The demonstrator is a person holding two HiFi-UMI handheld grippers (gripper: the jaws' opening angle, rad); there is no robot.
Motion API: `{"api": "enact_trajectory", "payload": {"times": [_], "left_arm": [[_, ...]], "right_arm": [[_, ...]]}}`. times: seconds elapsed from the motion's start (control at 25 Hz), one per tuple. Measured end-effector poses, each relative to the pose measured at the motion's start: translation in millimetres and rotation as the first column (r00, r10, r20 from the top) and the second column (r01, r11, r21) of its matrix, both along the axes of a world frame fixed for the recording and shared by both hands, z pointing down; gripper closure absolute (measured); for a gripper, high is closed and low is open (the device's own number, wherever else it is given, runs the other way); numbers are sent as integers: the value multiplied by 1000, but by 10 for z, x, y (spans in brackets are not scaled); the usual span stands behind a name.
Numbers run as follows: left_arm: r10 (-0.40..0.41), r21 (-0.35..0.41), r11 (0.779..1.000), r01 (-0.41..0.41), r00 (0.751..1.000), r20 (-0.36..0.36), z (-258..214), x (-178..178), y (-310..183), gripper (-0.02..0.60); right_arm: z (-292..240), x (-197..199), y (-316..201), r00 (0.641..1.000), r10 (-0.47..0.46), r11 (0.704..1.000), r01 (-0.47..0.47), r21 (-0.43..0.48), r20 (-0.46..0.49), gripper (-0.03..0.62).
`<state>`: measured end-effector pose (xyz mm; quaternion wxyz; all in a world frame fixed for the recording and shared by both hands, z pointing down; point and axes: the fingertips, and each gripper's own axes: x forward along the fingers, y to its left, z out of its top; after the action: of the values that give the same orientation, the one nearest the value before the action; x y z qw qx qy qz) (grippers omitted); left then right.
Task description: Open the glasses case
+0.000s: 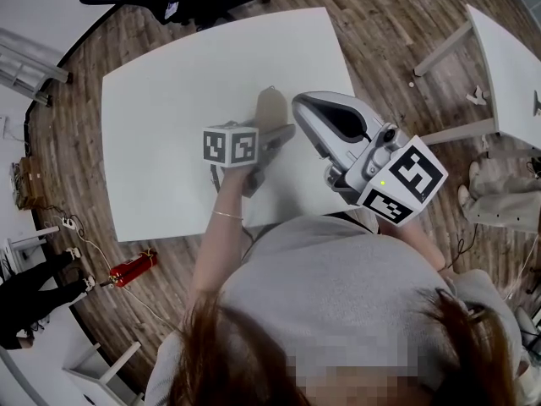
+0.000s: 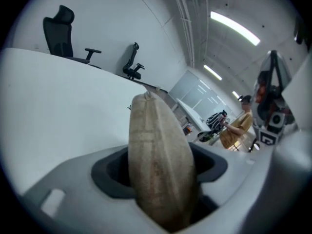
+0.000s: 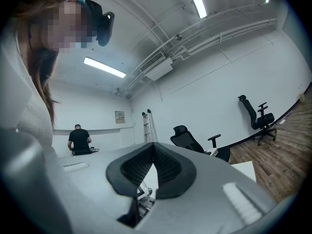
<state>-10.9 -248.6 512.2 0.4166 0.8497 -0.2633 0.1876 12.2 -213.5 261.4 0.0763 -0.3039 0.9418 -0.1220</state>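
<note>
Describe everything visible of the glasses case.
The glasses case is beige and cloth-like, a tapering oval with faint stitched bands, closed. It stands on edge between the left gripper's fingers, narrow end pointing away, over the white table. Whether the fingers press it is unclear.

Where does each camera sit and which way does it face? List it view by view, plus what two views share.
Head view: on the person's head, looking steeply down at the table; hair, grey top, left gripper and right gripper show.
Left gripper view: on the left gripper, looking along its jaws, closed on the glasses case, across the table.
Right gripper view: on the right gripper, facing across the room at an office chair; shut jaws, hair and shoulder show.
Shared: head and left gripper views both show glasses case and table.
</note>
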Motion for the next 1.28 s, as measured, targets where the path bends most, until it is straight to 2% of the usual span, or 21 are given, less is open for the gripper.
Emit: {"api": "enact_trajectory", "payload": {"times": [0.08, 0.16, 0.28, 0.36, 0.4, 0.44, 0.52, 0.56, 0.64, 0.76, 0.8, 0.84, 0.96, 1.04, 1.08, 1.12, 1.2, 1.28], "left_arm": [[21, 35, 999, -18, 994, -107, -250, 58, 85, 253], [50, 59, 998, -37, 968, -246, -569, 126, 189, 253], [94, 97, 994, -58, 901, -423, -1018, 198, 357, 253], [139, 135, 987, -82, 859, -493, -1261, 234, 483, 253], [158, 150, 984, -92, 836, -526, -1379, 247, 549, 253], [171, 161, 982, -97, 811, -560, -1496, 256, 613, 253], [195, 178, 978, -106, 760, -620, -1696, 271, 734, 253], [213, 189, 975, -118, 740, -637, -1768, 283, 789, 253], [255, 215, 965, -149, 717, -648, -1859, 305, 893, 253], [302, 242, 952, -187, 701, -646, -1938, 322, 1019, 253], [315, 249, 948, -198, 695, -646, -1965, 327, 1059, 253], [328, 257, 944, -208, 689, -647, -1993, 332, 1097, 253], [342, 268, 939, -216, 677, -652, -2044, 334, 1165, 253], [332, 261, 943, -209, 681, -653, -2032, 310, 1184, 253], [328, 258, 944, -207, 685, -650, -2018, 292, 1191, 253], [329, 259, 943, -207, 690, -644, -2006, 276, 1200, 253], [342, 274, 938, -212, 697, -630, -1995, 251, 1227, 253], [355, 292, 933, -213, 691, -630, -2021, 227, 1260, 253]], "right_arm": [[-35, -5, -2, 999, -30, 999, 30, 41, -16, 588], [-79, -23, 23, 992, -115, 986, 121, 115, -57, 588], [-112, 9, -32, 956, -264, 944, 283, 167, -127, 586], [-63, 45, -122, 913, -374, 908, 396, 139, -162, 586], [-20, 51, -153, 881, -442, 880, 462, 111, -170, 586], [25, 50, -168, 841, -513, 843, 531, 82, -170, 577], [101, 59, -180, 756, -638, 759, 649, 45, -143, 494], [126, 77, -192, 716, -689, 717, 696, 32, -111, 493], [130, 124, -198, 619, -786, 619, 786, 4, 3, 494], [17, 161, -80, 410, -890, 420, 908, 11, 199, 517], [-18, 151, -47, 362, -902, 377, 926, 19, 236, 517], [-30, 124, -30, 335, -907, 351, 936, 19, 254, 516], [30, 9, 25, 291, -927, 292, 956, -33, 236, 516], [52, -31, 82, 255, -940, 247, 967, -65, 225, 529], [57, -44, 108, 237, -945, 225, 971, -77, 224, 564], [62, -57, 128, 217, -949, 202, 975, -89, 227, 572], [63, -83, 160, 170, -953, 148, 983, -105, 252, 574], [41, -112, 184, 121, -952, 99, 991, -92, 281, 579]]}}
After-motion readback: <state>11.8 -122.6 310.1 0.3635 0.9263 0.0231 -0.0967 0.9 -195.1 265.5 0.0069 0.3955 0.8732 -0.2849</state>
